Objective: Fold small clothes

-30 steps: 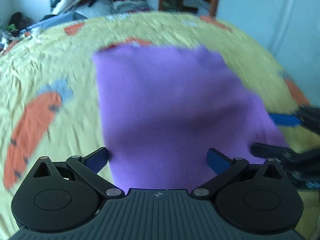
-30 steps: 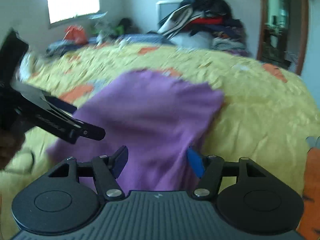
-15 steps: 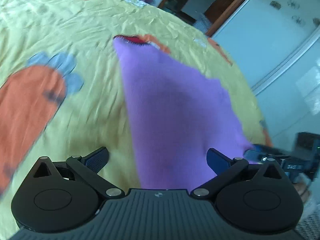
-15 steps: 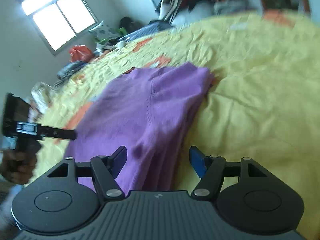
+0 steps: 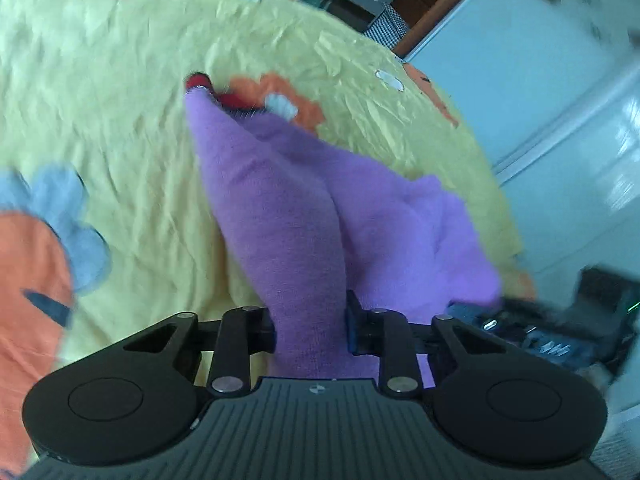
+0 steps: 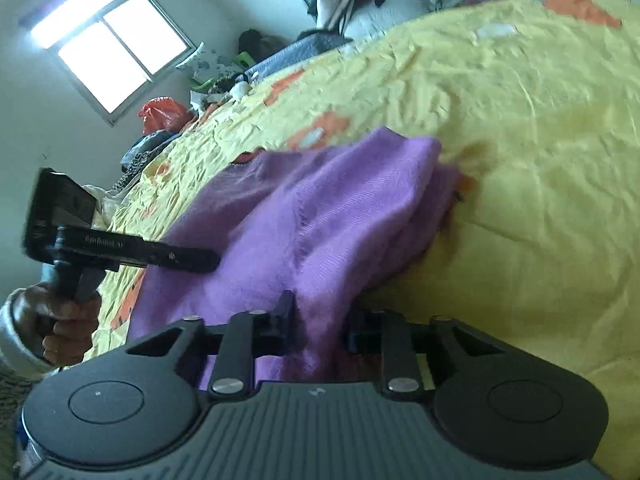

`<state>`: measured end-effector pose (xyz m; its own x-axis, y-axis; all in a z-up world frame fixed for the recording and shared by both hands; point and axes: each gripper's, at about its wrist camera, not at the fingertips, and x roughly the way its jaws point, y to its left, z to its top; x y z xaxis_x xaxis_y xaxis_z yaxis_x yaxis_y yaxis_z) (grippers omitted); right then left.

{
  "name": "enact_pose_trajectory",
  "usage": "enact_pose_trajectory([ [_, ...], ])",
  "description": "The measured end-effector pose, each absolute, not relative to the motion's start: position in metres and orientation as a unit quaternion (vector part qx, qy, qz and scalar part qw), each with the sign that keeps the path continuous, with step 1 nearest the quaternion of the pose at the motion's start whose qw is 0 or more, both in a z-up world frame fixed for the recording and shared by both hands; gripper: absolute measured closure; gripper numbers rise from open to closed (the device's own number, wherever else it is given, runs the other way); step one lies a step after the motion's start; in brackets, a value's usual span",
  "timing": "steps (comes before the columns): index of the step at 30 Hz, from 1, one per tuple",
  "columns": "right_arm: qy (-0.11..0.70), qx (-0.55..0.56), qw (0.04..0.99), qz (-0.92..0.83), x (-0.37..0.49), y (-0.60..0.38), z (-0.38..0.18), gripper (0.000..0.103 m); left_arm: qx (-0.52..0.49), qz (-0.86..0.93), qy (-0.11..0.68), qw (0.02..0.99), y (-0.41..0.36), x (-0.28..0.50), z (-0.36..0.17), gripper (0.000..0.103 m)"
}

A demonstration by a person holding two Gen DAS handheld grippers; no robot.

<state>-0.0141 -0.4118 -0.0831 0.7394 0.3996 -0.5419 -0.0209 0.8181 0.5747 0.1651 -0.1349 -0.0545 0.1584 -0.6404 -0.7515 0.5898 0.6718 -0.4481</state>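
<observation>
Two grippers, one purple garment (image 5: 304, 216). Left gripper (image 5: 310, 326): jaws closed on a bunched fold of the near edge. Right gripper (image 6: 318, 326): jaws likewise pinched on the cloth. Garment lies rumpled on the yellow bedspread (image 5: 112, 128), raised into ridges toward both grips. Far edge blurred; something red (image 5: 224, 96) apparently beneath it.

Light: soft daylight from the window (image 6: 110, 46), blown out white.
Blur: motion smear on the bedspread (image 5: 120, 92) and purple garment (image 5: 304, 216).
Edges: fisheye bending, dark corners.
Shadows: faint, diffuse.
</observation>
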Motion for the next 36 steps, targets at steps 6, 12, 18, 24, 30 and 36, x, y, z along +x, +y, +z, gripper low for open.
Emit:
enact_pose_trajectory([
  [6, 0.314, 0.296, 0.889, 0.153, -0.001, -0.383, -0.066, 0.083, 0.020, -0.373, 0.482, 0.793, -0.107, 0.164, -0.026, 0.075],
  [12, 0.323, 0.255, 0.900, 0.144, 0.024, -0.338, -0.060, 0.081, 0.007, -0.331, 0.490, 0.807, -0.053, 0.187, -0.021, 0.069],
  [18, 0.326, 0.118, 0.935, 0.075, 0.005, -0.311, -0.059, 0.025, -0.060, -0.300, 0.500, 0.810, -0.001, 0.167, -0.029, 0.014],
  [24, 0.250, 0.005, 0.964, 0.090, -0.067, -0.278, -0.044, 0.074, -0.064, -0.272, 0.464, 0.840, 0.013, 0.076, -0.036, 0.005],
  [30, 0.308, -0.036, 0.949, 0.046, -0.060, -0.288, -0.073, 0.083, 0.013, -0.222, 0.439, 0.871, -0.003, 0.024, -0.060, 0.000],
  [36, 0.263, -0.028, 0.961, 0.084, -0.095, -0.272, -0.045, 0.084, 0.010, -0.196, 0.443, 0.875, -0.004, 0.008, -0.058, 0.000],
])
